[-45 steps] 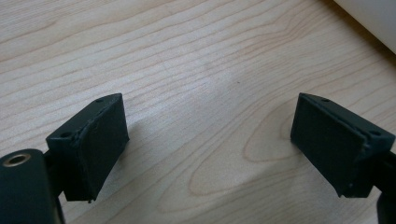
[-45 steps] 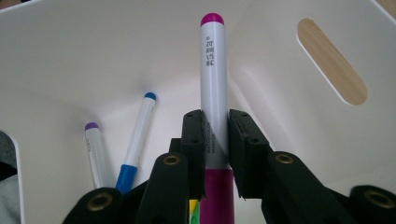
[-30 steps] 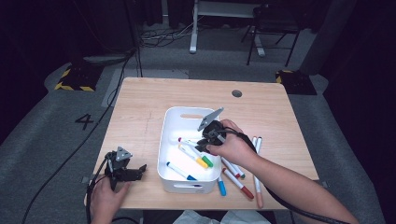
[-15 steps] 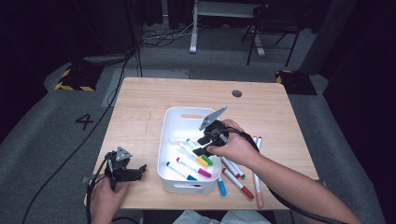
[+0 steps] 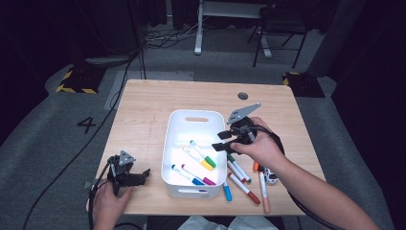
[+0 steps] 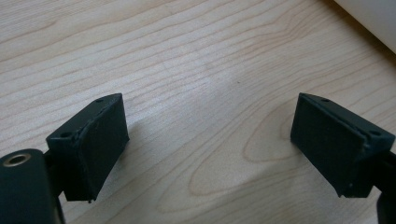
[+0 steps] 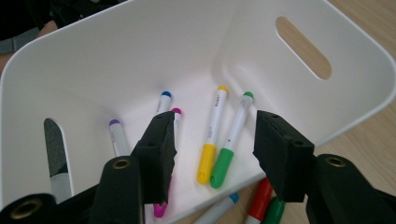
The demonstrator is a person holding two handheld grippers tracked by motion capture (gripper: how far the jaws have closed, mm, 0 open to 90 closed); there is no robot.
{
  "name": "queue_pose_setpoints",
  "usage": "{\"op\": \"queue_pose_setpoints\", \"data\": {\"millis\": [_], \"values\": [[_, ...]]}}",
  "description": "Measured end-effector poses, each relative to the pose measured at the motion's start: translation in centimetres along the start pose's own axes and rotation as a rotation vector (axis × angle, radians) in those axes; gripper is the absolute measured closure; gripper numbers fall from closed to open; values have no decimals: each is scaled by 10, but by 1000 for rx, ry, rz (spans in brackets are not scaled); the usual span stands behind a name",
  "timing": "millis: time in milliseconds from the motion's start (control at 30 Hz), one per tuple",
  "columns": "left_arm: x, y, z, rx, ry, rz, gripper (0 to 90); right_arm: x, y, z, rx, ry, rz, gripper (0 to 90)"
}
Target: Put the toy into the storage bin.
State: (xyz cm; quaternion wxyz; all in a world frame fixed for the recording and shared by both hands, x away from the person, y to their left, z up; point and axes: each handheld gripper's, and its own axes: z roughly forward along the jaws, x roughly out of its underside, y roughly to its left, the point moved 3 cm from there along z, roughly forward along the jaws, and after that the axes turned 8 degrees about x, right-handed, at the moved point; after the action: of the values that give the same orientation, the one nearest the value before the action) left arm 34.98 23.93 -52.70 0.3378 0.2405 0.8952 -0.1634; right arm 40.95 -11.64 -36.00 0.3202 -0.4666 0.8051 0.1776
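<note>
A white bin (image 5: 197, 113) stands in the middle of the wooden table (image 5: 143, 110). Inside it lie a green-capped marker (image 5: 204, 154), a yellow-capped marker (image 5: 199, 159), a blue one (image 5: 184, 174) and a magenta one (image 5: 197, 177). My right gripper (image 5: 221, 141) hovers over the bin's right rim; its jaws have just been opening and nothing is between them. In the right gripper view the open right gripper (image 7: 215, 122) looks down on the green-capped marker (image 7: 229, 140) and the yellow-capped marker (image 7: 211, 140). My left gripper (image 5: 142, 175) rests open at the front left, and in its own view the left gripper (image 6: 210, 121) has bare wood between its jaws.
Several loose markers lie on the table right of the bin, among them a red one (image 5: 244, 188), a blue one (image 5: 227, 190) and an orange one (image 5: 264, 192). The bin's corner (image 6: 373, 18) is close to the left gripper. Dark floor and cables surround the table.
The right gripper has opened and lifted up and right toward the bin's rim, leaving the green-capped marker lying in the bin. The left gripper has stayed put.
</note>
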Motion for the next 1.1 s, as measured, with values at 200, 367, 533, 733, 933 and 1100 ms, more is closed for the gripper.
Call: {"op": "queue_pose_setpoints", "data": {"millis": [200, 367, 533, 733, 933, 1100], "values": [[0, 0, 0, 1, 1, -1, 114, 12, -15, -14, 35, 0, 34, 514], [0, 0, 0, 1, 1, 0, 114, 27, -30, -22, 77, 2, 61, 536], [0, 0, 0, 0, 0, 0, 114, 40, -35, -20, 94, 22, 78, 553], [0, 0, 0, 0, 0, 0, 114, 59, -39, -9, 100, 55, 92, 554], [0, 0, 0, 1, 0, 0, 114, 77, -42, 3, 107, 98, 113, 560], [0, 0, 0, 1, 0, 0, 114, 93, -44, 14, 106, 124, 118, 562]]}}
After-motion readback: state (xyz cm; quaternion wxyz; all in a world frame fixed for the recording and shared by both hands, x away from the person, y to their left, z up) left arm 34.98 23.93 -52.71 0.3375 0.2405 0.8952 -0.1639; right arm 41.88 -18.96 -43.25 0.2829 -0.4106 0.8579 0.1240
